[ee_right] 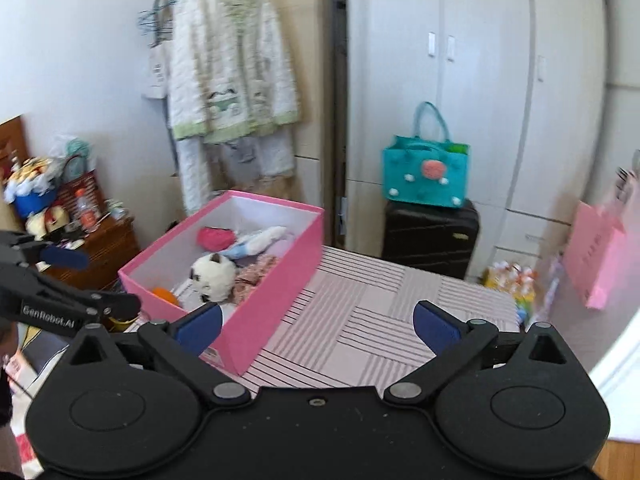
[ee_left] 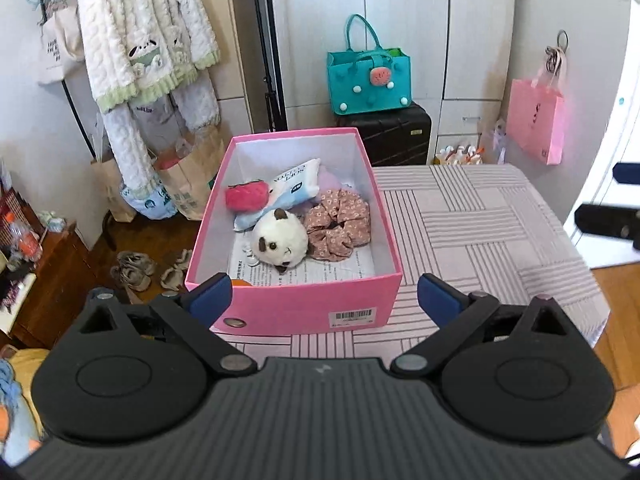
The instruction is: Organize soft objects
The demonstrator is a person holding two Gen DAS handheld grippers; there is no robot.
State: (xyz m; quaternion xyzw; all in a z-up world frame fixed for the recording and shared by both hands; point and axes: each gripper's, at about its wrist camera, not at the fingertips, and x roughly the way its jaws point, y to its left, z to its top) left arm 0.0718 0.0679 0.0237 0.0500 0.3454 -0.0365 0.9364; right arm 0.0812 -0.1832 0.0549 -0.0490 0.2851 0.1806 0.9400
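A white-and-black plush panda (ee_left: 280,242), floral fabric scrunchie (ee_left: 338,222) and red plush strawberry (ee_left: 246,196) lie inside the open pink cardboard box (ee_left: 296,306) on the striped tablecloth (ee_left: 480,232). Left gripper (ee_left: 324,300) and right gripper (ee_right: 318,326) hover nearby, jaws wide apart, empty.

gripper (ee_right: 48,316): "GenRobot.AI" in white
box (ee_left: 352,315): barcode sticker, print too small to read

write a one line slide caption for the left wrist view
Open left gripper facing a pink box holding a panda plush, floral scrunchie and red plush on a striped tabletop.
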